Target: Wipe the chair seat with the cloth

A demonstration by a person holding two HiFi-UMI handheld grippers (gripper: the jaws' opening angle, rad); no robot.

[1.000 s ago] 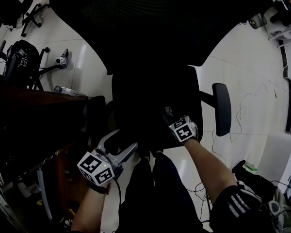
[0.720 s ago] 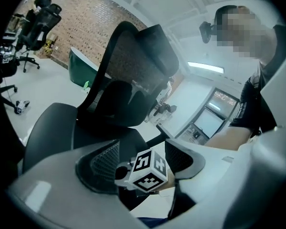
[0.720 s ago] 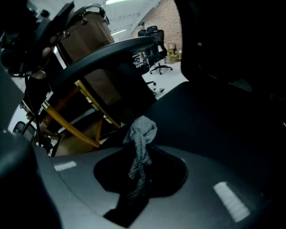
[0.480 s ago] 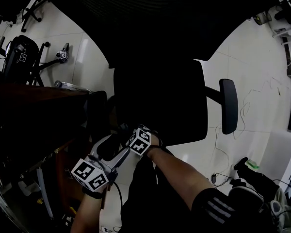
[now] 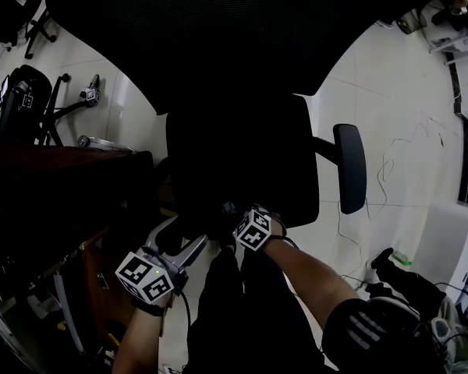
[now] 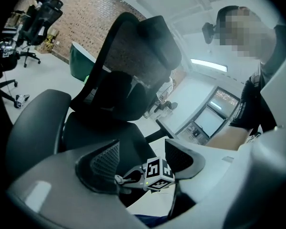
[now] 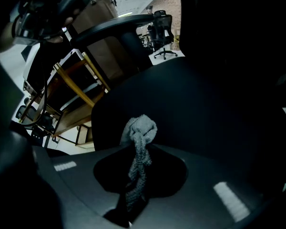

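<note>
My right gripper (image 5: 232,215) is clamped on the bunched grey knitted cloth (image 7: 140,131), holding it against the front edge of the black padded chair seat (image 5: 246,158). My left gripper (image 5: 179,244) hangs just beside the seat, jaws apart and empty. I judge the wiping is under way, with the seat's middle and back probably left to do.

Pale tiled floor (image 5: 405,115) under a black office chair (image 5: 242,162); thin loose cables (image 5: 383,170) on the tiles right of it
</note>
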